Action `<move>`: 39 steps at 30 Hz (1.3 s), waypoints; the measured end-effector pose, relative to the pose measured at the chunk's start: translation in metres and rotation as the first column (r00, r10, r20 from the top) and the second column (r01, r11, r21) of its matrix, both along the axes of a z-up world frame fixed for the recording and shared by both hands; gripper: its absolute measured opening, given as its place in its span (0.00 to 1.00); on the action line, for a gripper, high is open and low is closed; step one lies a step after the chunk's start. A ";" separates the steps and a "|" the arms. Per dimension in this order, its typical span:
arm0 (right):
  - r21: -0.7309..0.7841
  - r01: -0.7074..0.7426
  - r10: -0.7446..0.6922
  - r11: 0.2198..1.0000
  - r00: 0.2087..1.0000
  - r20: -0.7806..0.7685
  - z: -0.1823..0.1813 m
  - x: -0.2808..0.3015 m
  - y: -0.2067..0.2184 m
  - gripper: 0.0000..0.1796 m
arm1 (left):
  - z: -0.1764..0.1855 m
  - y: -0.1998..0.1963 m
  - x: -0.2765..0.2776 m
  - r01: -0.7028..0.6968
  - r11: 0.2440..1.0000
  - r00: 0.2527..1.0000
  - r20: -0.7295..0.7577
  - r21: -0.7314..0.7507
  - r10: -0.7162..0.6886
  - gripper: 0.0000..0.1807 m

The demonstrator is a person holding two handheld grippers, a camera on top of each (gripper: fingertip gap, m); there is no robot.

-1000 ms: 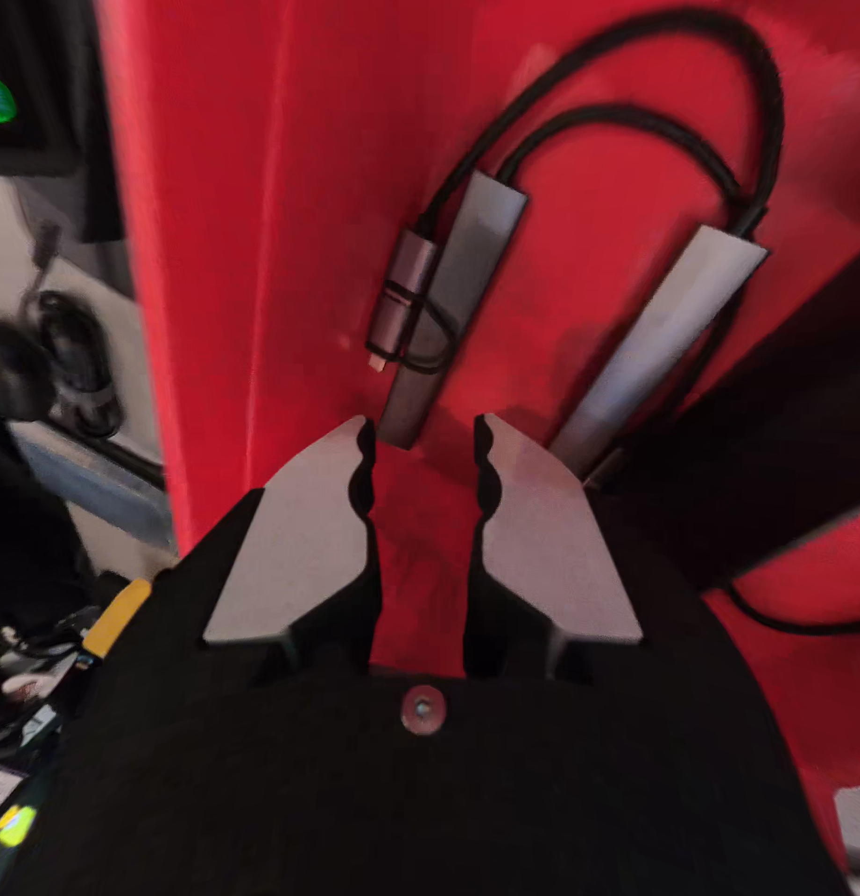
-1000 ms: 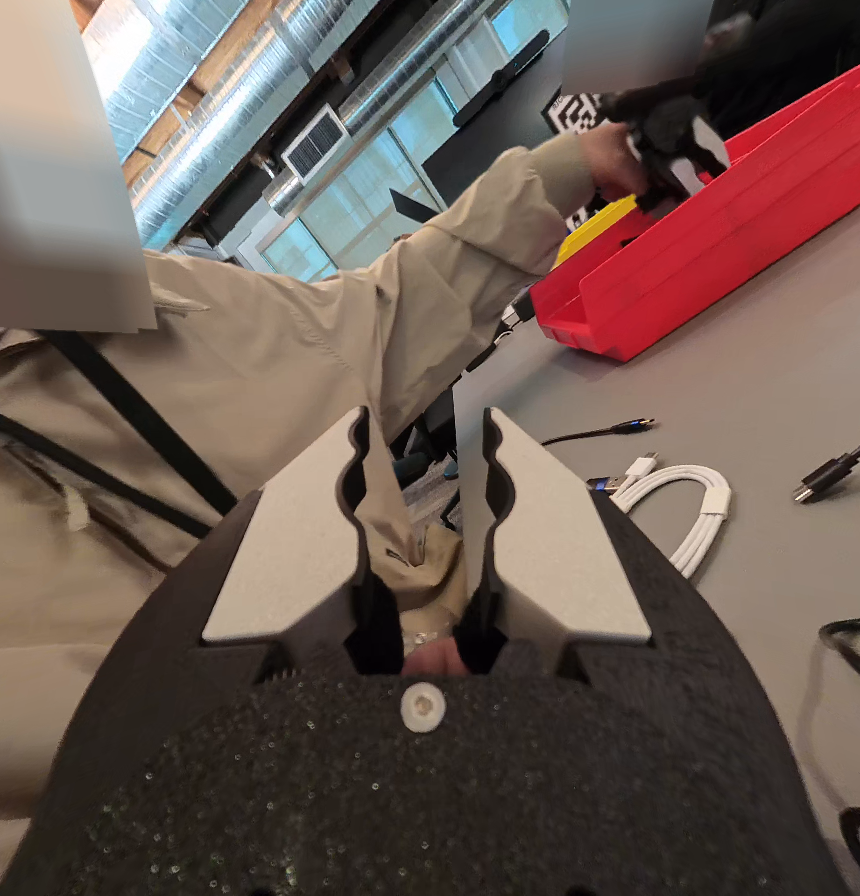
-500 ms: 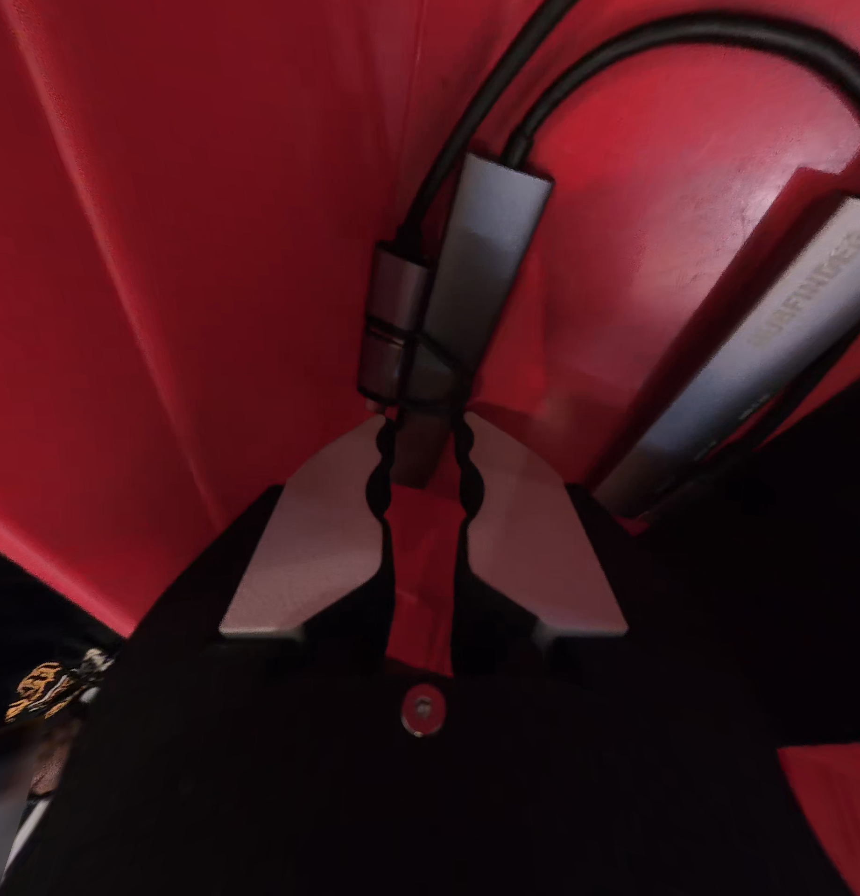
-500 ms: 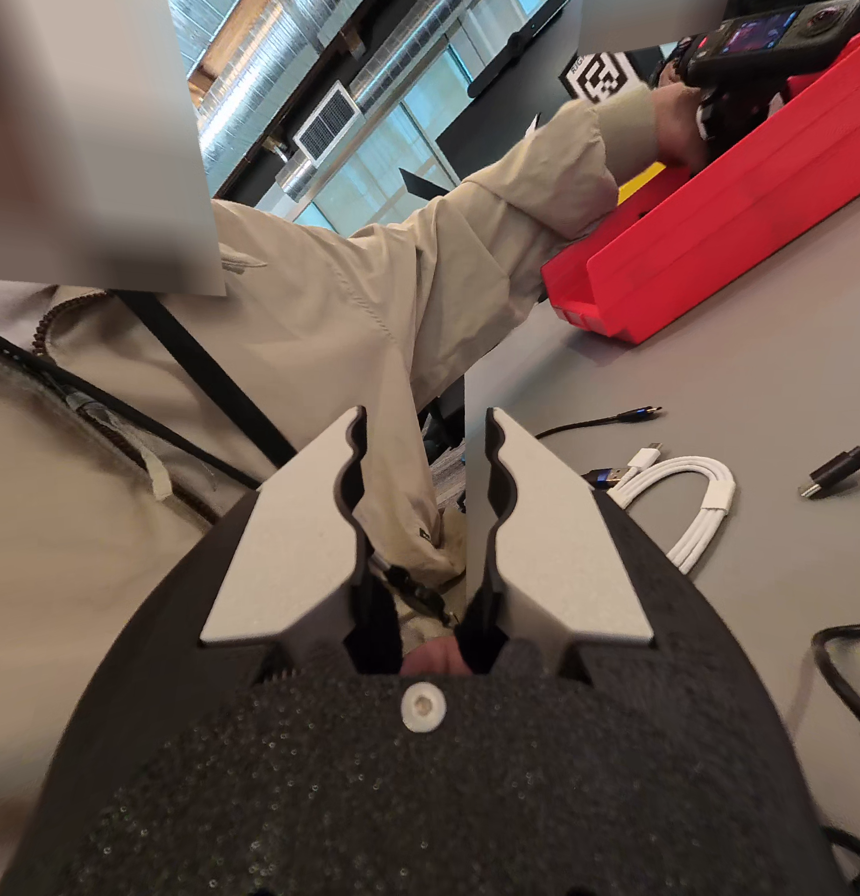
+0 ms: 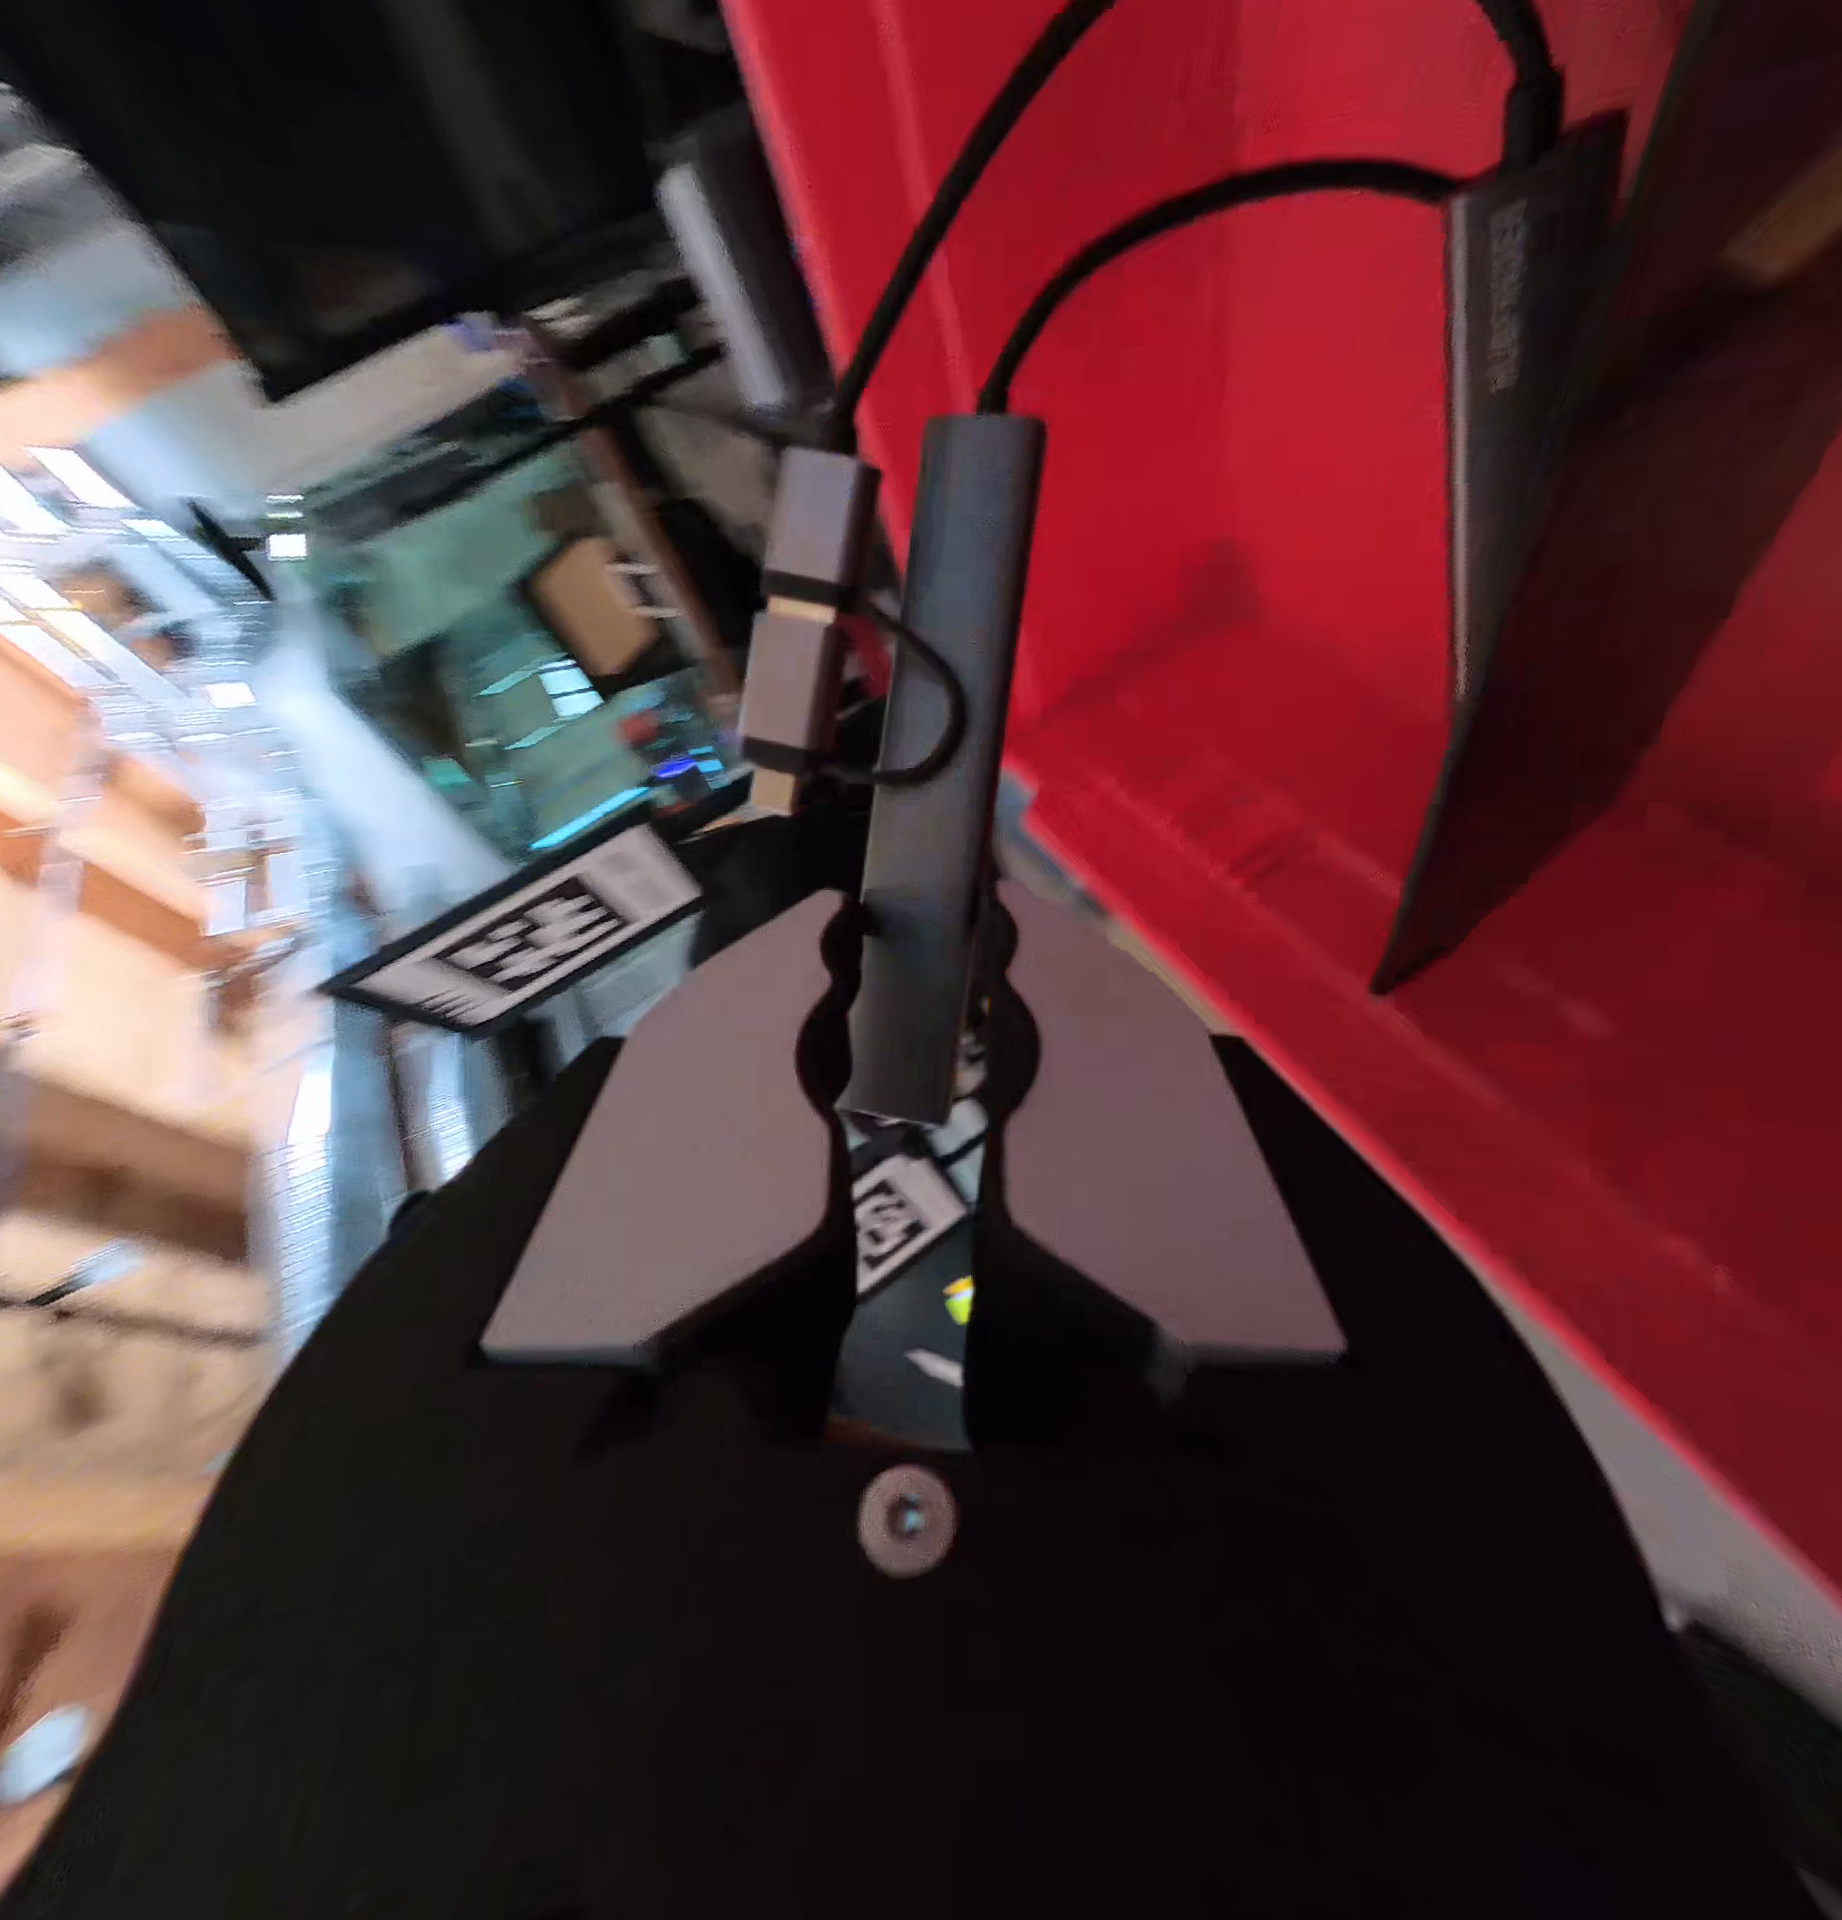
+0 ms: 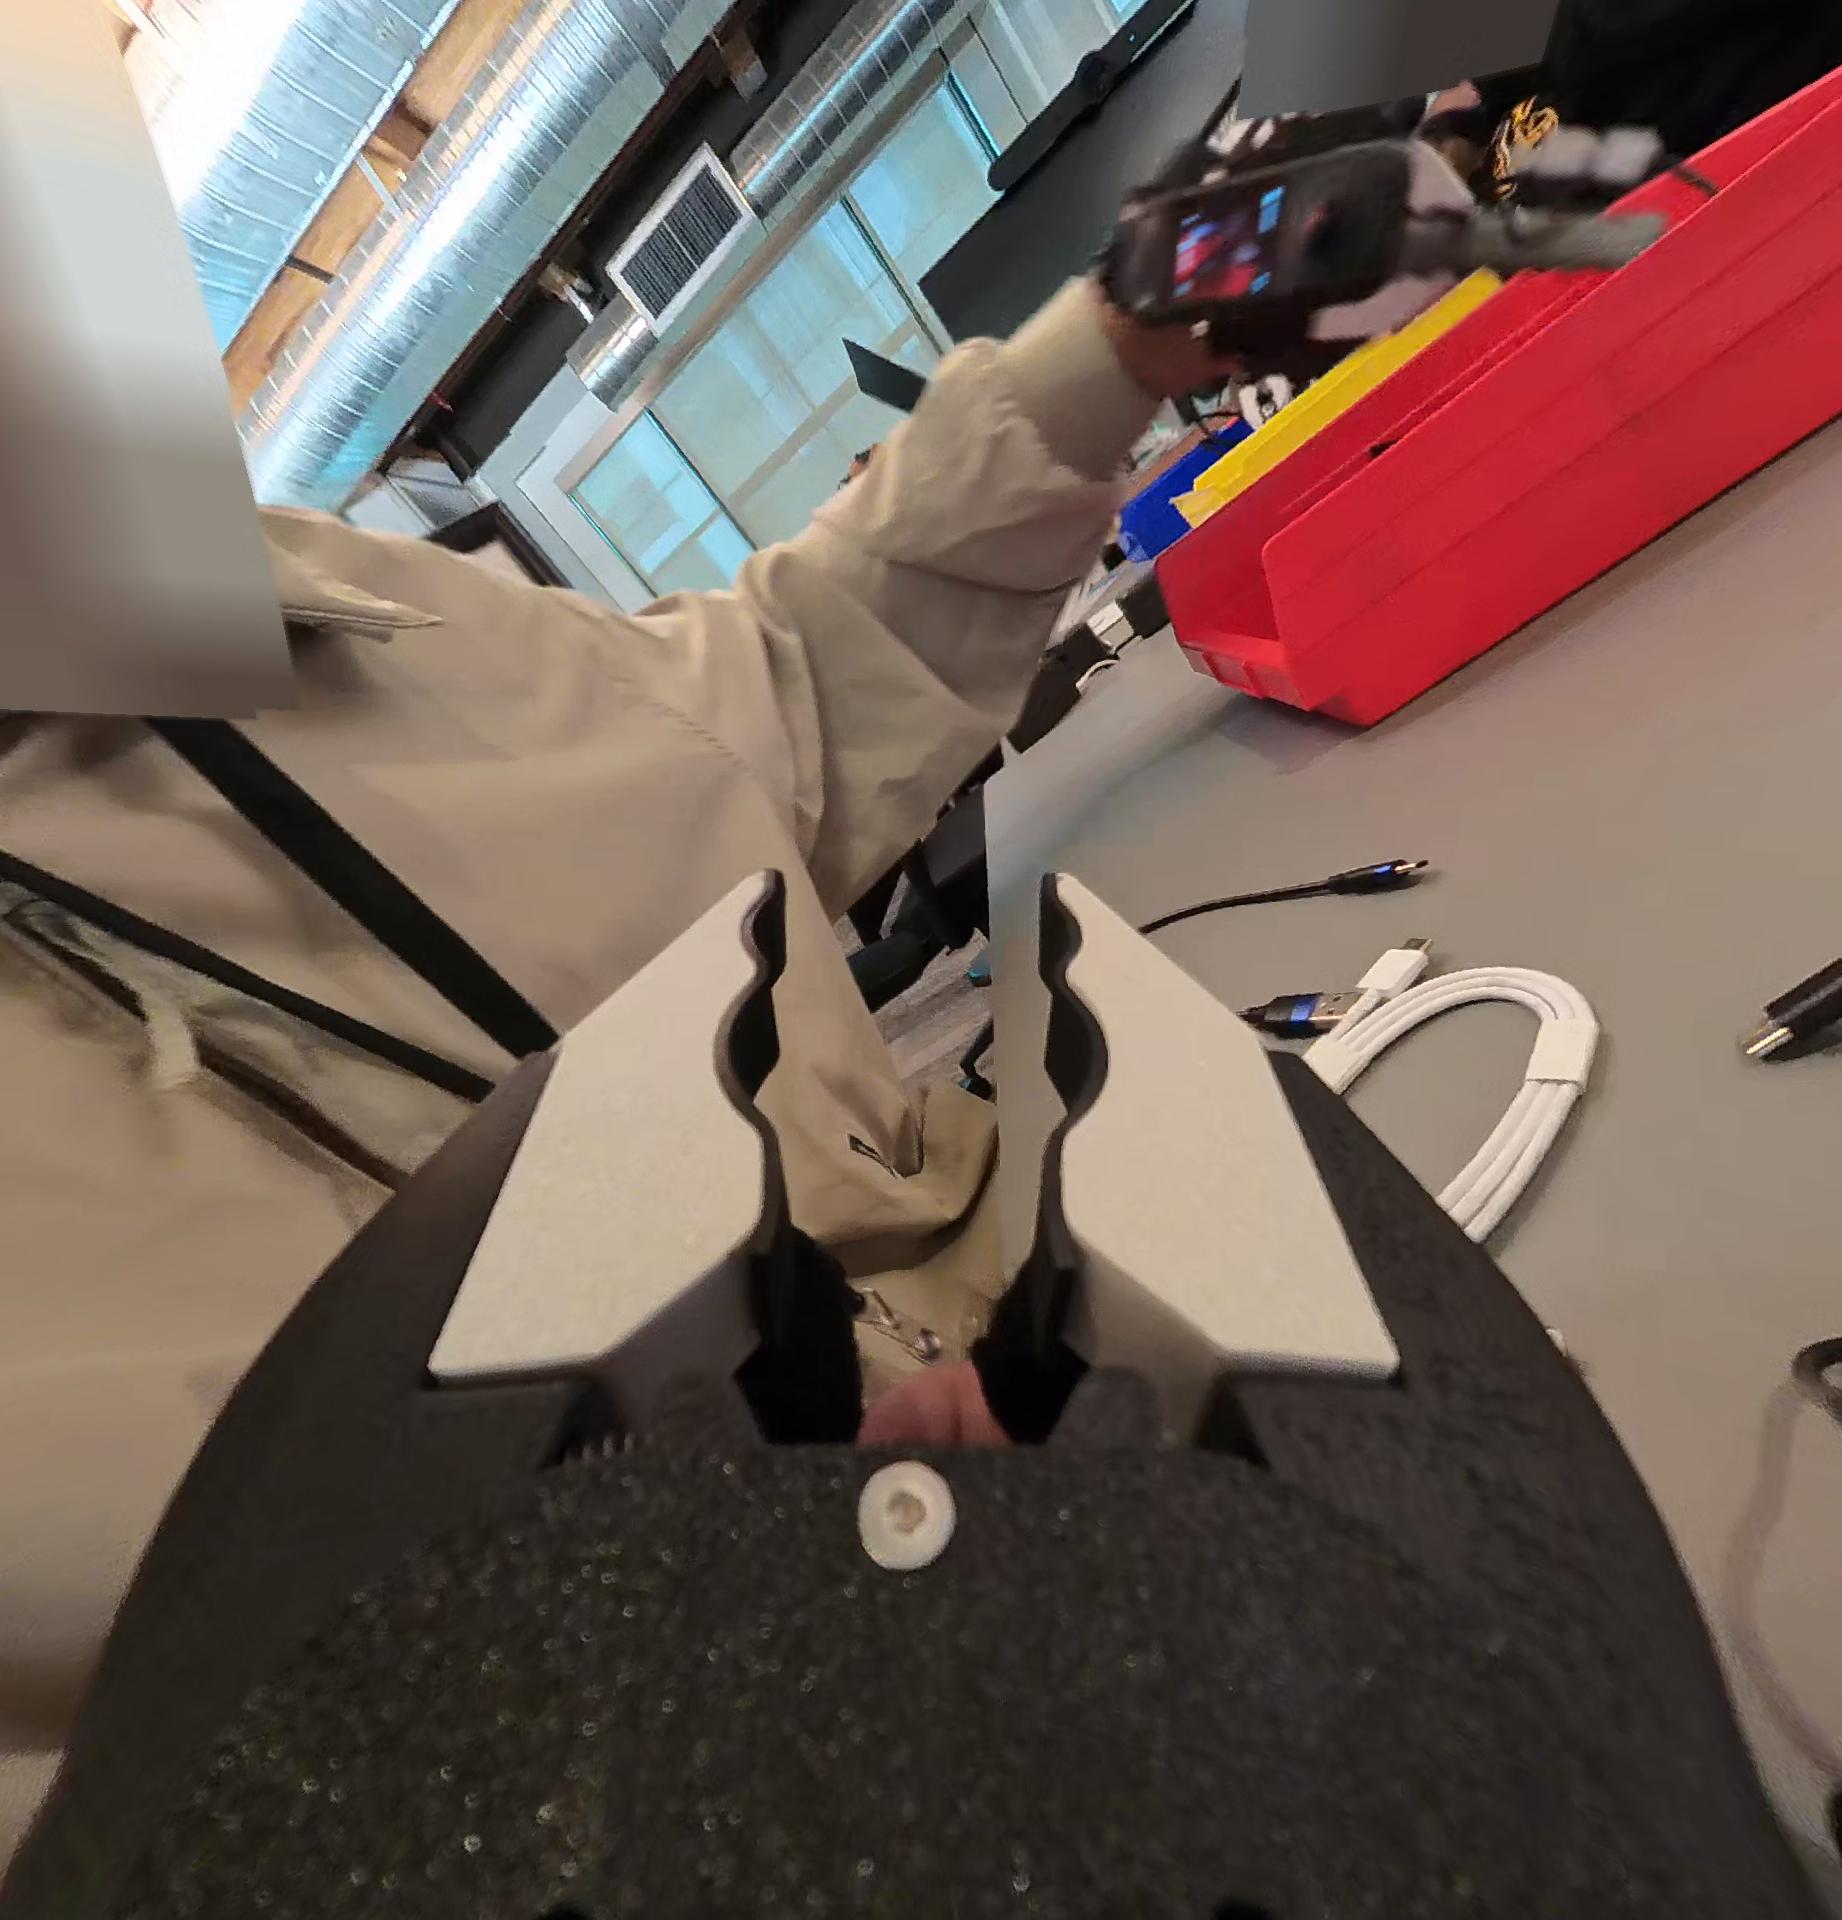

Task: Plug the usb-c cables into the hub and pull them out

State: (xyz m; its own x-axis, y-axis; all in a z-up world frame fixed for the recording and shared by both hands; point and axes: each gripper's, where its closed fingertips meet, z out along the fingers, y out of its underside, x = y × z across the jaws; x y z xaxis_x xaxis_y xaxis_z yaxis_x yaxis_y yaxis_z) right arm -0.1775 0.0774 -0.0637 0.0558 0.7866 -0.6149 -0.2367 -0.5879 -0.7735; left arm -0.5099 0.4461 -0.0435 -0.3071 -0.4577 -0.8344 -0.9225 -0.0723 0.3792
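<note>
My left gripper (image 5: 917,925) is shut on the near end of a slim grey USB hub (image 5: 943,727) and holds it in the air beside the red bin (image 5: 1260,623). The hub's black cable (image 5: 1156,218) loops up, and its grey plug with adapter (image 5: 803,623) hangs on its left side. A second, larger grey hub (image 5: 1499,499) leans in the bin. In the right wrist view my right gripper (image 6: 909,914) is open and empty at the table's edge. A white coiled cable (image 6: 1468,1081), a black cable with a blue-tipped plug (image 6: 1301,896) and another black plug (image 6: 1821,1003) lie on the grey table (image 6: 1519,790).
In the right wrist view the person's beige sleeve (image 6: 792,644) stretches to the left gripper (image 6: 1270,249) over the red bin (image 6: 1519,520). Yellow (image 6: 1343,384) and blue (image 6: 1166,514) bins stand behind it. A dark cable loop (image 6: 1831,1403) lies at the right edge.
My left gripper closed on the slim hub and lifted it up out of the red bin, tilting the view toward the room. My right gripper has hardly moved.
</note>
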 end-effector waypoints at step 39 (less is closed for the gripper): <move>0.070 -0.068 0.054 0.995 0.980 0.193 -0.025 -0.041 -0.021 0.27 | -0.018 -0.074 -0.062 0.036 0.900 0.628 0.711 -0.434 0.317 0.31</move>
